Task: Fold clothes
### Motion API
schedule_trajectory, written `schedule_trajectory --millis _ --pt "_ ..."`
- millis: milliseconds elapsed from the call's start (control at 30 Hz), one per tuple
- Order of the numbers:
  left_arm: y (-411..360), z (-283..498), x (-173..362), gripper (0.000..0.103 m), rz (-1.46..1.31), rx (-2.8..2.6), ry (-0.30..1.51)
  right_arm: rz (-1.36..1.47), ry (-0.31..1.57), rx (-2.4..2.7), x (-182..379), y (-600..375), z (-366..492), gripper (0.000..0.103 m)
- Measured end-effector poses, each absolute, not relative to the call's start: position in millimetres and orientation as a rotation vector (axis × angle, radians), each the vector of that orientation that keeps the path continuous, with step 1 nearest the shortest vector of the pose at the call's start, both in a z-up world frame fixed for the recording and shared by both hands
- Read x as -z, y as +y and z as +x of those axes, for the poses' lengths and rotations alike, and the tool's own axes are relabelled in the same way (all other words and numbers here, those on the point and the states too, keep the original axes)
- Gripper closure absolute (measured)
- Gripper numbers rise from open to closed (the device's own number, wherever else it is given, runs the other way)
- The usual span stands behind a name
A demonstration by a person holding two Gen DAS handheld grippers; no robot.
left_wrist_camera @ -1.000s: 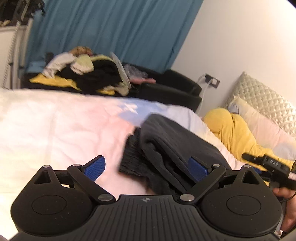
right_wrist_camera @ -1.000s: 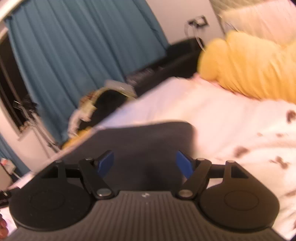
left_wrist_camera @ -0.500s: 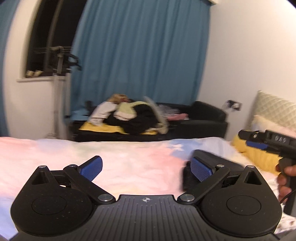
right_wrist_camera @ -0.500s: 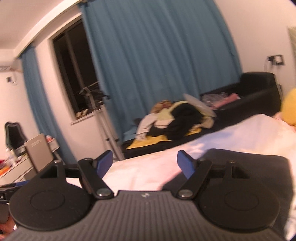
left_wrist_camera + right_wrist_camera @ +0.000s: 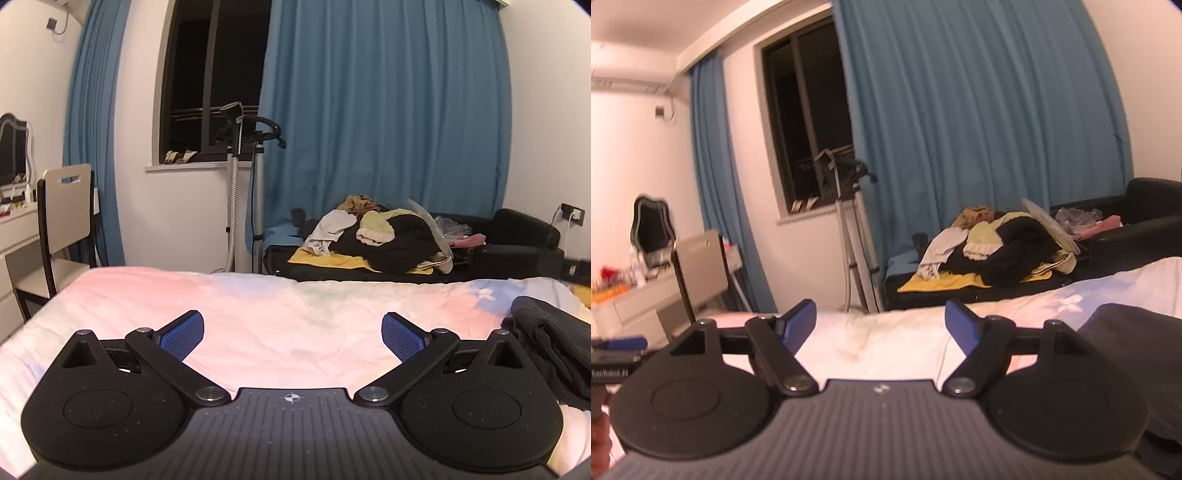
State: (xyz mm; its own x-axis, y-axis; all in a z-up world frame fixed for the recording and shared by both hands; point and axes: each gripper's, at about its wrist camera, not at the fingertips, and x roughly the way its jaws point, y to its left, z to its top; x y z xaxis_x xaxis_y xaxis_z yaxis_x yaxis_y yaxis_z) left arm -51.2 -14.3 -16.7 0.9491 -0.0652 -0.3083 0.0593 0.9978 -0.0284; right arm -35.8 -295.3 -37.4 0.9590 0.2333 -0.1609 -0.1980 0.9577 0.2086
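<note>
A folded dark grey garment (image 5: 550,343) lies on the bed at the right edge of the left wrist view; it also shows at the lower right of the right wrist view (image 5: 1137,354). My left gripper (image 5: 291,334) is open and empty above the pastel bedspread (image 5: 295,314), to the left of the garment. My right gripper (image 5: 881,325) is open and empty, raised above the bed, with the garment to its right. A pile of unfolded clothes (image 5: 373,236) lies on the black sofa beyond the bed, also in the right wrist view (image 5: 993,247).
A black sofa (image 5: 517,240) stands past the bed's far edge under blue curtains (image 5: 388,110). A garment steamer stand (image 5: 240,184) is by the window. A chair (image 5: 62,221) and a white dresser (image 5: 635,295) stand at the left.
Both grippers have lifted and swung left, away from the dark garment and the yellow pillow. The views now face the window and sofa. Both stay open and empty.
</note>
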Motion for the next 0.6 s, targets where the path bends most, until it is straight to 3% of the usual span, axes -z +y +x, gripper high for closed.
schedule_trajectory --millis 600 --pt "-24.1 -33.3 67.2 0.000 -0.033 0.038 0.343 0.125 0.260 -0.225 95.4 -290.6 -20.6 0.022"
